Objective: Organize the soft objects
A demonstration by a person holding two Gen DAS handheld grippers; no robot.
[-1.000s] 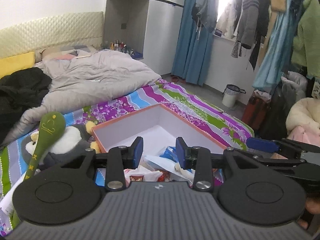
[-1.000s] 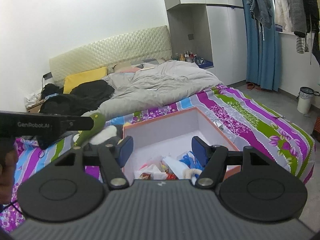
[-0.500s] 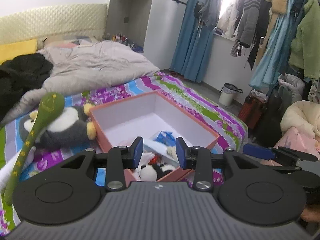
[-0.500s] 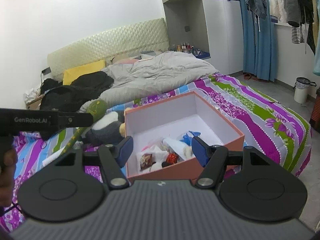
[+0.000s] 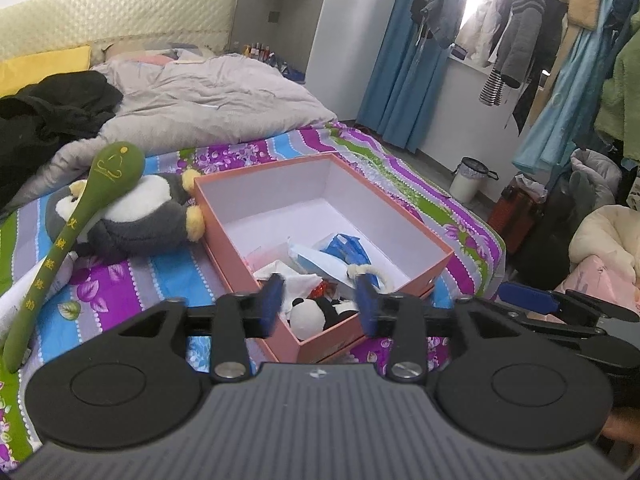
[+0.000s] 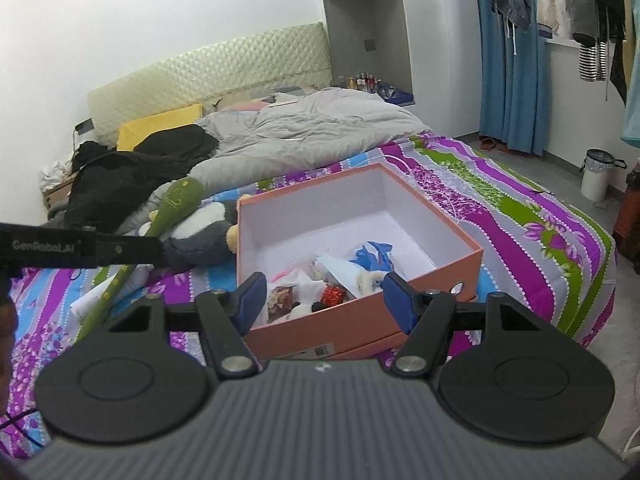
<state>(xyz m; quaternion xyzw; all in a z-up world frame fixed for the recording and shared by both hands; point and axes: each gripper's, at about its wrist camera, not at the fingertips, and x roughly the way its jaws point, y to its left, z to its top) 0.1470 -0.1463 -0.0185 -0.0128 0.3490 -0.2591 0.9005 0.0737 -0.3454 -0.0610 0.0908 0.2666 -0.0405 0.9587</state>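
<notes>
An open salmon-pink box [image 5: 420,236] [image 6: 448,268] with a white inside sits on the striped bedspread. Small soft items fill its near corner, among them a panda toy [image 5: 306,312] and a blue bag [image 5: 344,250] [image 6: 374,254]. Left of the box lies a grey-and-white penguin plush [image 5: 132,216] [image 6: 200,232] with a long green soft stick [image 5: 76,236] [image 6: 168,208] across it. My left gripper [image 5: 320,304] hovers over the box's near corner, jaws opening, nothing between them. My right gripper [image 6: 322,300] is open and empty above the box's near wall.
A grey duvet [image 5: 208,104], black clothing [image 5: 48,108] and a yellow pillow [image 6: 160,128] cover the bed's far half. Clothes hang on a rack [image 5: 560,60] at the right, with a white bin [image 6: 596,176] and blue curtains [image 6: 508,80] beyond the bed.
Both grippers sank and tipped down, so the box's contents came into view. The left gripper's blue pads have spread wider apart; the right gripper's gap is unchanged.
</notes>
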